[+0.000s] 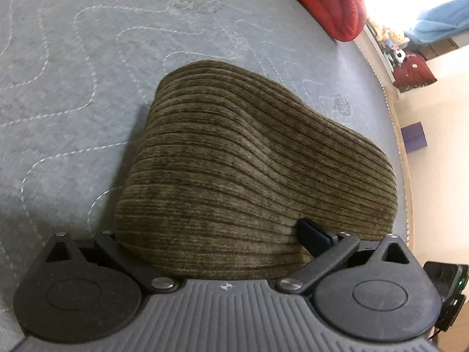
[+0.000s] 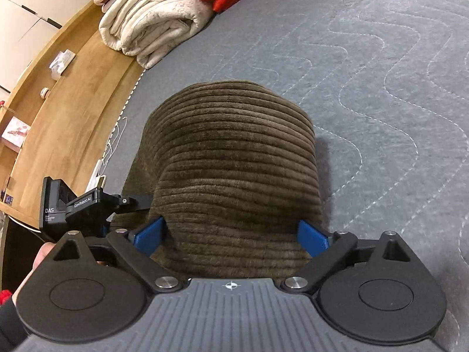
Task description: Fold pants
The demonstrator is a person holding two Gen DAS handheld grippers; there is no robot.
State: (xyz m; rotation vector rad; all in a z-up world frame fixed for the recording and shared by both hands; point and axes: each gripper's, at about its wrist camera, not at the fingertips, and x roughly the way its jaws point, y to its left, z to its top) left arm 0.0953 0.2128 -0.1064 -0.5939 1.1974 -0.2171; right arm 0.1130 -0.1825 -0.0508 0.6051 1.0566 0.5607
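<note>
The pants (image 1: pixel 249 152) are a folded bundle of olive-brown ribbed corduroy lying on a grey quilted mattress (image 1: pixel 73 88). My left gripper (image 1: pixel 211 231) stands wide open over the near end of the bundle. Only its right finger (image 1: pixel 313 234) shows; the cloth hides the left one. In the right wrist view the same pants (image 2: pixel 234 158) bulge up between the two blue pads (image 2: pixel 149 233) of my right gripper (image 2: pixel 231 231), which is also wide open and does not pinch the cloth. The left gripper's black body (image 2: pixel 73 202) sits close by at the left.
A red blanket (image 1: pixel 328 3) lies at the far edge of the mattress, with folded cream blankets (image 2: pixel 152 20) beside it. A wooden shelf unit (image 2: pixel 58 111) runs along one side. Cables (image 2: pixel 114 140) hang at that edge. A hand (image 2: pixel 41 261) holds the gripper at lower left.
</note>
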